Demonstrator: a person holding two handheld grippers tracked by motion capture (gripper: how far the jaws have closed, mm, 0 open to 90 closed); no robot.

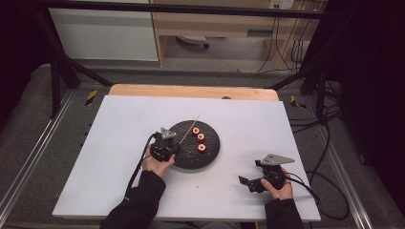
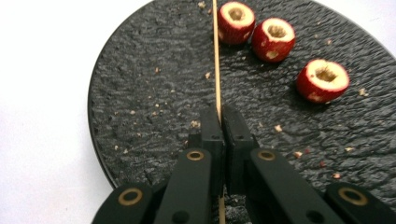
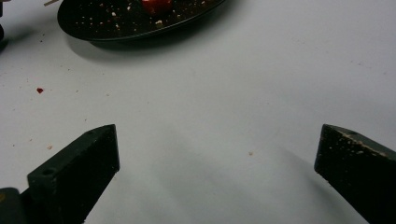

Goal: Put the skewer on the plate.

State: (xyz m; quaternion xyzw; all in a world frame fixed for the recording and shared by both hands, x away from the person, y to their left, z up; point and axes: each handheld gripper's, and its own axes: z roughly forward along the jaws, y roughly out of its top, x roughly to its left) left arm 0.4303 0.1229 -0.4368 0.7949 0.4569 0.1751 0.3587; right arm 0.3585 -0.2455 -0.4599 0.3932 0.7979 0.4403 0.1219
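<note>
Clamping a skewer [image 2: 217, 56] between its closed jaws, the left gripper [image 2: 223, 122] sits over the near-left part of the black plate [image 2: 140, 93]. On the plate's far side lie 3 cored red fruits [image 2: 273, 39], the skewer's tip beside the leftmost. Right of the plate, the right gripper [image 3: 217, 172] hovers over the table [image 3: 233, 93], jaws spread wide.

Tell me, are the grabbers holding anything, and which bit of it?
The left gripper is shut on the wooden skewer, pinching it near its lower end, a short stub below. The right gripper is open, holding nothing.
</note>
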